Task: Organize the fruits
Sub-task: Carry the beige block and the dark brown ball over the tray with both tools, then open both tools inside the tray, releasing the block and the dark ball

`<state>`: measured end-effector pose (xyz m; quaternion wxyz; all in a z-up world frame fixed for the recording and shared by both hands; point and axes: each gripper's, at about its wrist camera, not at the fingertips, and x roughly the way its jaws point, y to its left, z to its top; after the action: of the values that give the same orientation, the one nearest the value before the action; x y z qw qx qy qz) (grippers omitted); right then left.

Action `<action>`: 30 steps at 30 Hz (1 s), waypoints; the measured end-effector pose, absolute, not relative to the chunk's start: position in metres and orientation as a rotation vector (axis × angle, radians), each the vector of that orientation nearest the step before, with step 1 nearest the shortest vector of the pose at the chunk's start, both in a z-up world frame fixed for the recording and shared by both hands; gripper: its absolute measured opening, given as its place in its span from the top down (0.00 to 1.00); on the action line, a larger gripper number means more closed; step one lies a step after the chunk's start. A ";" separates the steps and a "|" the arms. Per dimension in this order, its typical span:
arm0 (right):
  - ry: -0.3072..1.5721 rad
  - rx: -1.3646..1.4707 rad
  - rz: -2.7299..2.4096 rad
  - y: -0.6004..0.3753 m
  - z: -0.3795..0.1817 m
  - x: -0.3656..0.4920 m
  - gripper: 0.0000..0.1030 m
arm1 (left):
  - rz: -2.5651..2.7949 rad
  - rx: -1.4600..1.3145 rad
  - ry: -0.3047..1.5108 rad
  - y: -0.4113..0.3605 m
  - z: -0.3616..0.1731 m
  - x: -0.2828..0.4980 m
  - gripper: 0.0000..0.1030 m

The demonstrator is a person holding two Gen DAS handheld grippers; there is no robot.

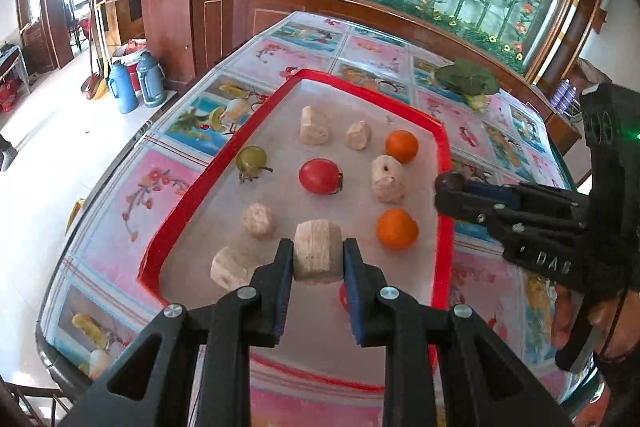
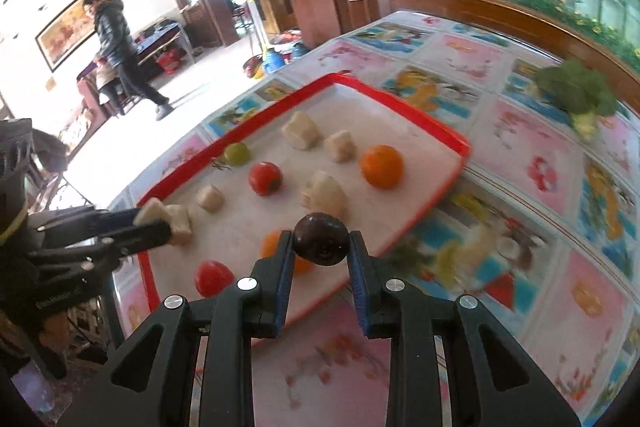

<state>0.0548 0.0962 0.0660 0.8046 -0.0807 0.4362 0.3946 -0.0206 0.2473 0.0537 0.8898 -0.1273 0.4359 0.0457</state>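
- The red-rimmed tray is the landmark; on it lie pale cut chunks, two oranges, a red tomato and a green tomato, loosely spread.
- The left gripper is clamped on a pale chunk over the tray's near end.
- The right gripper is clamped on a dark round fruit at the tray's right rim.
- Judged from this, sorting is midway: both pieces are in the air, neither set down.
- A leafy green lies on the table beyond the tray's far right corner.
- Bare floor shows mid-tray; the raised rim must be cleared.
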 end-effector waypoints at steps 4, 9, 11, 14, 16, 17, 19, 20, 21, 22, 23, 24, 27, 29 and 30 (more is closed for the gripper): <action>0.958 -0.185 0.894 0.123 0.059 0.057 0.75 | 0.096 -0.262 0.922 0.250 0.045 -0.007 0.74; 0.968 -0.252 0.932 0.150 0.050 0.054 0.75 | 0.090 -0.231 0.947 0.251 0.035 0.003 0.74; 0.969 -0.285 0.928 0.158 0.045 0.056 0.75 | 0.086 -0.229 0.956 0.253 0.031 0.005 0.74; 0.986 -0.298 0.934 0.163 0.039 0.058 0.75 | 0.079 -0.227 0.977 0.256 0.025 0.007 0.74; 0.994 -0.315 0.933 0.166 0.036 0.059 0.75 | 0.077 -0.223 0.987 0.257 0.021 0.009 0.74; 0.990 -0.325 0.931 0.167 0.034 0.059 0.75 | 0.077 -0.224 0.990 0.258 0.020 0.010 0.74; 0.985 -0.339 0.928 0.168 0.034 0.059 0.75 | 0.080 -0.225 0.996 0.259 0.018 0.011 0.74; 0.984 -0.351 0.927 0.170 0.033 0.059 0.75 | 0.083 -0.223 1.001 0.259 0.017 0.012 0.74; 0.984 -0.363 0.924 0.170 0.032 0.059 0.75 | 0.087 -0.221 1.006 0.259 0.015 0.013 0.74; 0.981 -0.381 0.919 0.171 0.032 0.058 0.75 | 0.088 -0.214 1.005 0.259 0.015 0.013 0.74; 0.974 -0.408 0.912 0.174 0.031 0.058 0.75 | 0.088 -0.208 1.006 0.258 0.015 0.014 0.74; 0.972 -0.425 0.908 0.176 0.030 0.058 0.74 | 0.089 -0.205 1.008 0.258 0.015 0.014 0.74; 0.956 -0.491 0.896 0.181 0.028 0.057 0.74 | 0.094 -0.188 1.009 0.256 0.015 0.014 0.74; 0.947 -0.524 0.887 0.184 0.026 0.056 0.74 | 0.091 -0.181 1.008 0.257 0.014 0.015 0.74; 0.944 -0.535 0.883 0.185 0.026 0.057 0.74 | 0.089 -0.183 1.009 0.257 0.014 0.015 0.73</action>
<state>0.0565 0.1847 0.0257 0.7652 -0.2462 0.4345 0.4063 0.0152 0.2572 0.0141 0.8706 -0.0875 0.4823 0.0426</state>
